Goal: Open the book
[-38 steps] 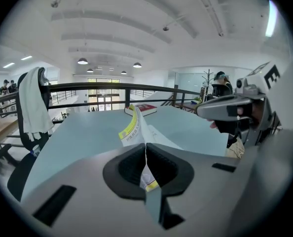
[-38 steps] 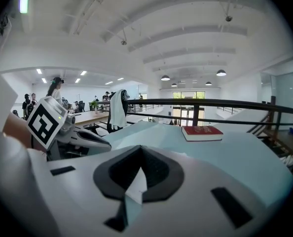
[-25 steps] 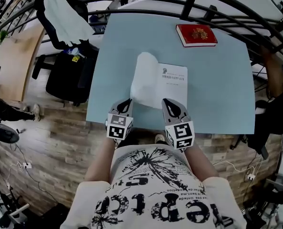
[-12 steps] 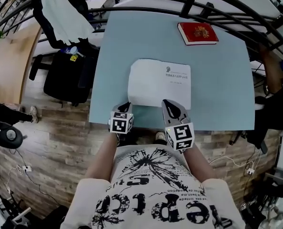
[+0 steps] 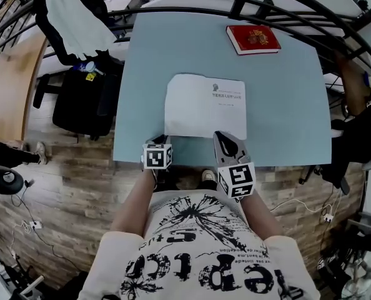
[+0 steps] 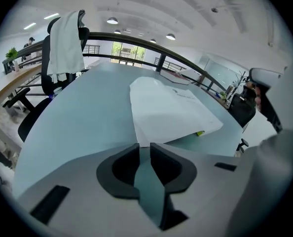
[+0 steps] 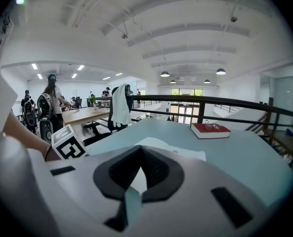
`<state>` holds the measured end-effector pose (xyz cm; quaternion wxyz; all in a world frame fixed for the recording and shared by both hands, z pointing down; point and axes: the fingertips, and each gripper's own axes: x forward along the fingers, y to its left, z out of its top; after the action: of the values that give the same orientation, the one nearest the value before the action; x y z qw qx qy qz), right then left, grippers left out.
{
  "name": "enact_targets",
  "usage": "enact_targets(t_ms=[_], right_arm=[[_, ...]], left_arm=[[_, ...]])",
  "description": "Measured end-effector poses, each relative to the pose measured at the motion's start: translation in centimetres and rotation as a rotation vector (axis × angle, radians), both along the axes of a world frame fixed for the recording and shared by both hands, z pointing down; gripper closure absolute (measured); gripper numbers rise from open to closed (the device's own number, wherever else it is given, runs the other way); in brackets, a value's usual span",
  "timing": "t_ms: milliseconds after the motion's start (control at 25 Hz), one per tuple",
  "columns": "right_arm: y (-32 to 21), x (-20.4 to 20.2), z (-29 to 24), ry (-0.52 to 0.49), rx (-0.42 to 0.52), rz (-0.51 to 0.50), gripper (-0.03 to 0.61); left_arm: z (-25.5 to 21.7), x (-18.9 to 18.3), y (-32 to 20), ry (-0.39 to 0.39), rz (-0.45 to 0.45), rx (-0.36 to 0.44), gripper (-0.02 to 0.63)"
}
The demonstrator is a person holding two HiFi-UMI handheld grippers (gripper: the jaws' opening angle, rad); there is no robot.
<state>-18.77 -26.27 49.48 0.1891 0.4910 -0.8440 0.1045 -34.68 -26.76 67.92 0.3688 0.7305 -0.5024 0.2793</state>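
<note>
With the open book [image 5: 205, 107] lying flat on the worktop [image 5: 285, 105], the left gripper [image 5: 163, 139] at its near-left corner is opening, empty, while the right gripper [image 5: 223, 136] at its near edge sits clenched, empty.

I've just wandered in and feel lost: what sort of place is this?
Probably an open-plan office or lab: a railing runs behind the table, an office chair stands beside it, people stand at desks beyond.
</note>
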Motion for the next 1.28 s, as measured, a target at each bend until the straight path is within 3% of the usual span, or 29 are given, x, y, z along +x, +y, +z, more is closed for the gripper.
enact_targets(t_ms=[80,320,520,880,1040,1160,1280], right_arm=[[0.1,0.3,0.0,-0.001,0.0,0.006,0.568],[-0.3,1.0,-1.0,-0.019,0.031,0.017,0.568],[-1.0,1.3,-3.2,-0.05,0.1,0.012,0.568],[-1.4,1.4,-8.3,-0.082,0.269,-0.022,0.568],[-1.4,1.6,-10.1,-0.107,0.311,-0.017,0.568],[-1.2,1.9,-11.1,-0.117,0.342,-0.018,0.569],[-1.3,2.3,-11.7,-0.117,0.361,-0.015,0.569]], left_arm=[[-0.4,0.0,0.0,0.01,-0.007,0.005,0.511],[-4.3,-0.2,-1.4,0.042,-0.042,0.112,0.517],[-11.3,1.2,-3.7,0.08,0.016,0.304,0.536],[-25.6,4.3,-5.4,0.076,0.17,0.736,0.589],[-30.5,6.2,-4.0,0.071,0.297,0.911,0.591],[-32.2,7.2,-2.7,0.077,0.359,0.975,0.591],[-32.7,7.6,-2.0,0.101,0.365,0.982,0.591]])
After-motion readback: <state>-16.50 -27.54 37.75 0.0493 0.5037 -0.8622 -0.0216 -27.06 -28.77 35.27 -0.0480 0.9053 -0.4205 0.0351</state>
